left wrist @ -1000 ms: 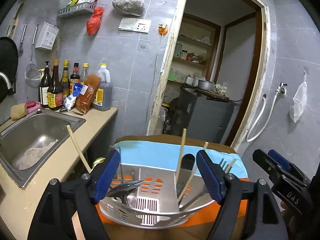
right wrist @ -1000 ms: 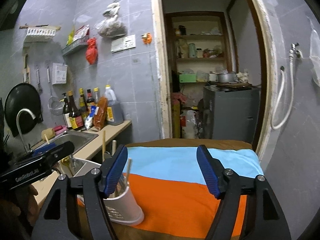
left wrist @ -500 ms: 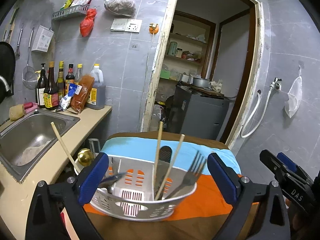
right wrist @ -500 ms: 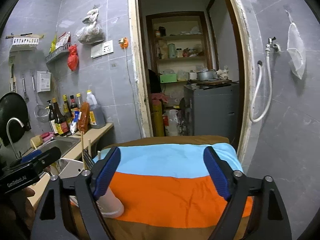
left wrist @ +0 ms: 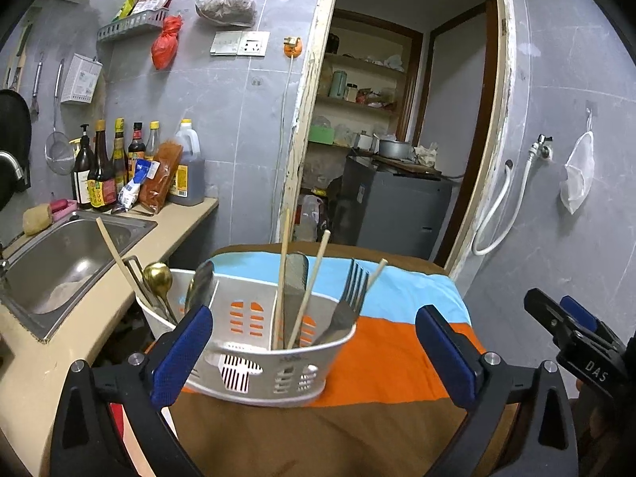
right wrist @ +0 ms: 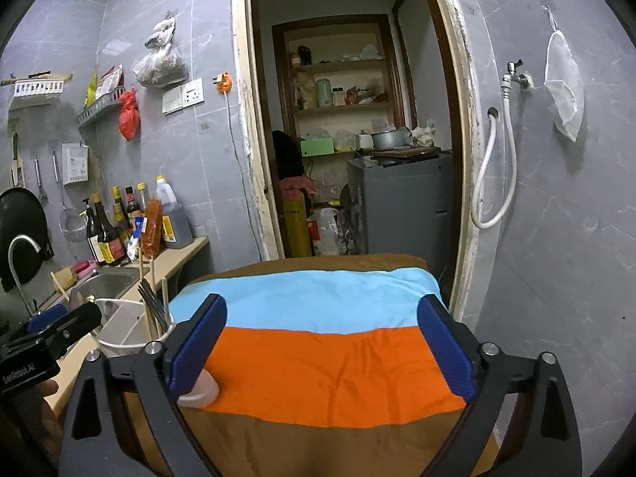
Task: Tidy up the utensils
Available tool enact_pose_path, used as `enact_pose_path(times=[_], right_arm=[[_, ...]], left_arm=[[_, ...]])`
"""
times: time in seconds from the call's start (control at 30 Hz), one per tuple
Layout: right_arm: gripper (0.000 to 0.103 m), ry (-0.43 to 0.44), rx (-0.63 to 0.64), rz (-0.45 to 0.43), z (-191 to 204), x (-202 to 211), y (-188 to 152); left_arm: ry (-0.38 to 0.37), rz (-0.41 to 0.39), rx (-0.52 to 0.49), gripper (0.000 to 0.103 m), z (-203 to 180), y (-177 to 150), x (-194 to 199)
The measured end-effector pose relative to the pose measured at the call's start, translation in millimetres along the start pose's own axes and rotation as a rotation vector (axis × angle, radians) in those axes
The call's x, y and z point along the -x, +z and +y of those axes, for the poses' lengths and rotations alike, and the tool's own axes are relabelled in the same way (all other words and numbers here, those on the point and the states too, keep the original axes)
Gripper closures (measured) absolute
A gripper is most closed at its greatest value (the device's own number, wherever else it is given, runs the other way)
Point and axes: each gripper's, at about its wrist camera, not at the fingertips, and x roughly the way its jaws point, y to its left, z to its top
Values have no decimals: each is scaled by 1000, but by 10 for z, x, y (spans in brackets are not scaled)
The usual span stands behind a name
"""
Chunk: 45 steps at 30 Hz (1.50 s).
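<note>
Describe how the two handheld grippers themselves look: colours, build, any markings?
Both the left gripper and right gripper have black angular frames, silver screws, and ribbed blue finger pads. White lettering reads "DAS" on the right one and "GenRobot.AI" on the left. No cables visible.

The white basket (left wrist: 254, 342) full of tall chopsticks (left wrist: 283, 274) and a fork (left wrist: 346, 306) blocks the left tool (left wrist: 314, 353). The striped cloth (right wrist: 338, 357) under the right tool (right wrist: 322, 353) is bare.

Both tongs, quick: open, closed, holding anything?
Left tongs: open, holding nothing; utensil caddy just beyond.
Right tongs: open, empty, over the striped cloth.
</note>
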Motion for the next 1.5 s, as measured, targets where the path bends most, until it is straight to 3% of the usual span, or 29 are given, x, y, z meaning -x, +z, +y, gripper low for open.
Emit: enact_pose_path(times=[0.4,0.77,1.1,1.5], right_arm=[[2,8,2,9,-376,158,-58],[2,61,5,22,-624,263,-195],[2,111,38,18,-629,455,-278],[1,93,25,21,-509,804,-478]], left_arm=[[11,44,35,0,-202,-241,73],[89,58,30,0,-352,-462,235],[140,48,20,0,-380,-586,504],[98,4,-41,0,-250,-682,814]])
